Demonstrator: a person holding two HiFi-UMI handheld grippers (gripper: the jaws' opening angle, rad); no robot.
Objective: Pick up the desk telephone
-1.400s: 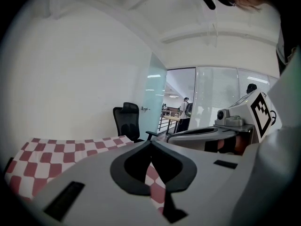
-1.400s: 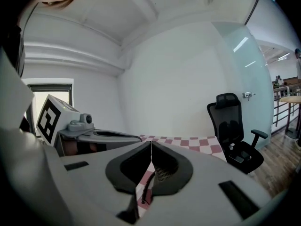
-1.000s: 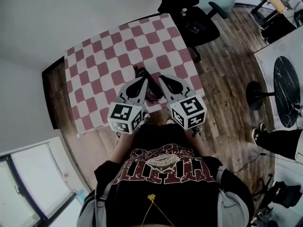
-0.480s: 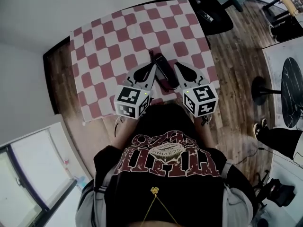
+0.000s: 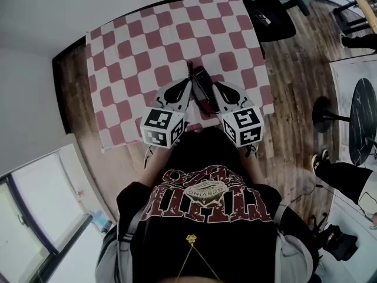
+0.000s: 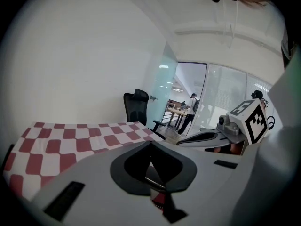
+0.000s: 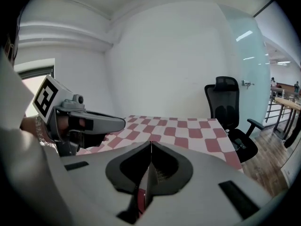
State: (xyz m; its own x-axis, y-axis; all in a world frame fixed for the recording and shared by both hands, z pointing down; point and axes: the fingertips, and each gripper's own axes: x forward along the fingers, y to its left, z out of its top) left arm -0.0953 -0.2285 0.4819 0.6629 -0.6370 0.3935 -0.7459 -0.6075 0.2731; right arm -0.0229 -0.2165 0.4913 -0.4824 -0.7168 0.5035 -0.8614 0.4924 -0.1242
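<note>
The black desk telephone [image 5: 200, 82] lies on the red-and-white checked tablecloth [image 5: 147, 46], near the table's front edge. My left gripper [image 5: 186, 84] hangs just left of it and my right gripper [image 5: 214, 86] just right of it, tips angled in toward the phone. Whether either touches it I cannot tell. In the left gripper view the left gripper [image 6: 150, 143] has its jaws meeting at a point, with nothing between them. The right gripper [image 7: 150, 143] shows a closed seam and holds nothing. The phone is hidden under the jaws in both gripper views.
A black office chair [image 5: 268, 10] stands at the table's far right corner. Wood floor [image 5: 294, 99] surrounds the table. A round dark-topped table [image 5: 360, 114] and a person's leg and shoe [image 5: 339, 175] are at the right. My own body is close against the table's front edge.
Both grippers have come down and drawn in beside the telephone, the right one closing toward its right side. Their jaws have stayed shut.
</note>
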